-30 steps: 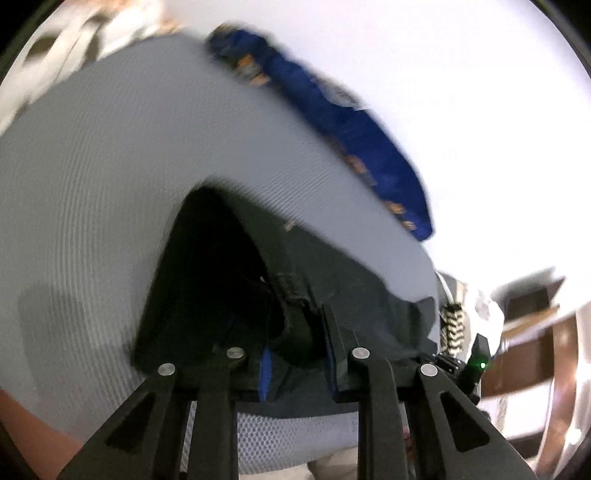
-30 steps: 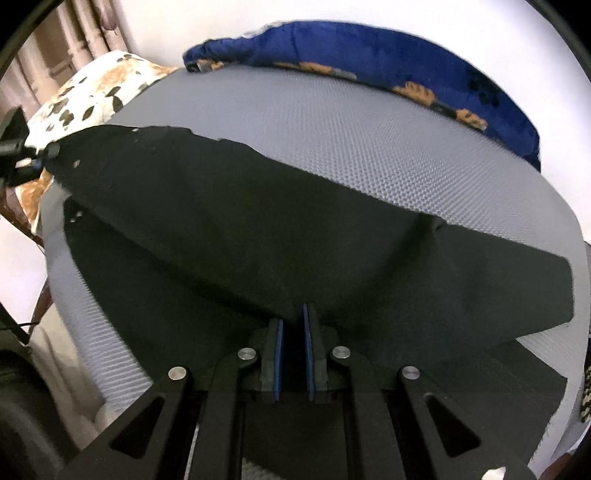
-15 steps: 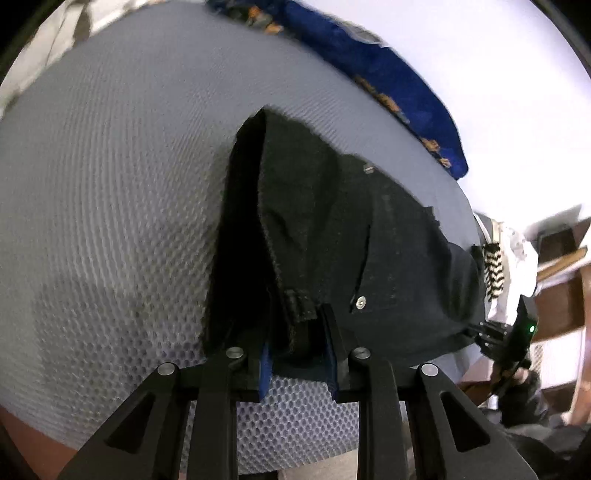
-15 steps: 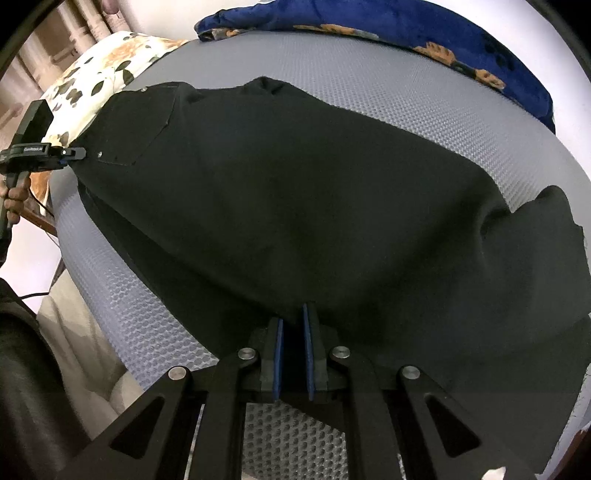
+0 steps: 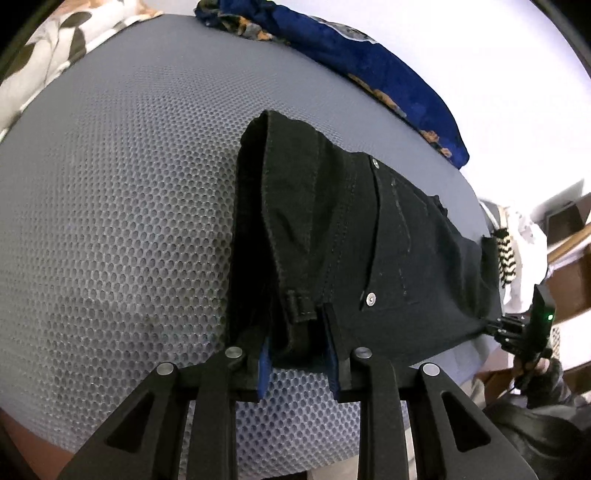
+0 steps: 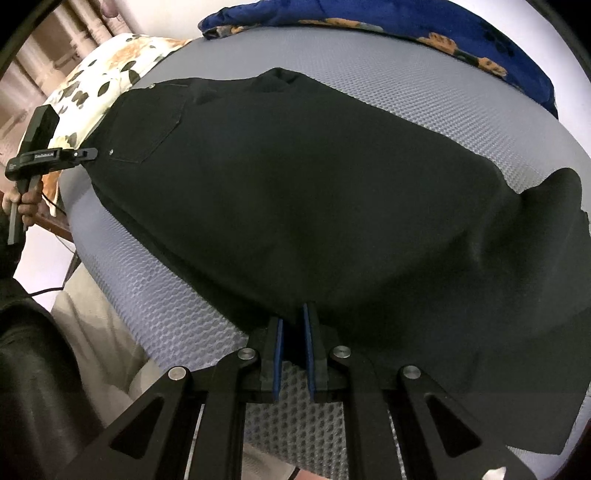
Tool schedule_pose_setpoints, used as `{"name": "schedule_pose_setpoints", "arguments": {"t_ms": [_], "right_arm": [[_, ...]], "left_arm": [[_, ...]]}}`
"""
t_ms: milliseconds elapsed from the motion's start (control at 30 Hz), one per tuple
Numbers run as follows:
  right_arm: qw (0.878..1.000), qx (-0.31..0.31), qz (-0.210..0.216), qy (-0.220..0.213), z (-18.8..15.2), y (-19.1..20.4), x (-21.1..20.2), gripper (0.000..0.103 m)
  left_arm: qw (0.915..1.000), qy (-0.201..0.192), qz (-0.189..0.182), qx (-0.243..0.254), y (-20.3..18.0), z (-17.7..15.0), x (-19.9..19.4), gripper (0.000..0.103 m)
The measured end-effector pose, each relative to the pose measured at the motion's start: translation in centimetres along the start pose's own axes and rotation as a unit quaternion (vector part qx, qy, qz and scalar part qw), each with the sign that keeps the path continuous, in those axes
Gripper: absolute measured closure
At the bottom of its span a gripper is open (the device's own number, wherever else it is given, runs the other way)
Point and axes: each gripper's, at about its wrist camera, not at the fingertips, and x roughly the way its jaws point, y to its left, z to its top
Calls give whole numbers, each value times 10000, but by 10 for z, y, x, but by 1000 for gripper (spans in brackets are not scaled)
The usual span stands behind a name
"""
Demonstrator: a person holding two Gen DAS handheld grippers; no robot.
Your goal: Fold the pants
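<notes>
My left gripper (image 5: pixel 297 350) is clenched on the waistband of the black pants (image 5: pixel 354 240), beside a belt loop, with a thick bunch of denim between its blue pads. My right gripper (image 6: pixel 293 354) is pinched nearly closed on the near edge of the same pants (image 6: pixel 314 206), further down the leg. The garment lies doubled lengthwise on the grey mesh mattress (image 5: pixel 122 192).

Risks, as I judge them:
- Letting go unevenly could let the upper layer slide off the lower.
- The leg end (image 6: pixel 554 206) is bunched and raised; folding over it would trap a crease.
- The blue blanket (image 6: pixel 461 26) lies near the far edge and could snag.
</notes>
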Motion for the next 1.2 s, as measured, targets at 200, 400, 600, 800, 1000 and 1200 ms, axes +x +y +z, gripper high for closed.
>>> {"name": "schedule_pose_setpoints", "arguments": {"t_ms": [200,400,600,800,1000,1200], "right_arm": [[9998,151,99,41,0,-6,8,94],[9999,148,75,29,-1,-5,7,93],[9999,126,21,7,-4,3,0,92],[9988,422,226,93,0,-3,8,93],[9975,580,369,163,9,-6,7,93],[9933,920,692,39,14,-20,-1,93]], "left_arm": [[9998,-56,160,58,-22,0,18,71],[9961,-331,772,277,-50,-9,4,41],[9859,-1033,1103,716,-83,-21,-31,41],[9715,-928,524,2115,-175,-32,-1,41],[9443,-313,-356,3257,-269,-42,67,41],[9198,342,-619,3860,-332,-58,138,41]]}}
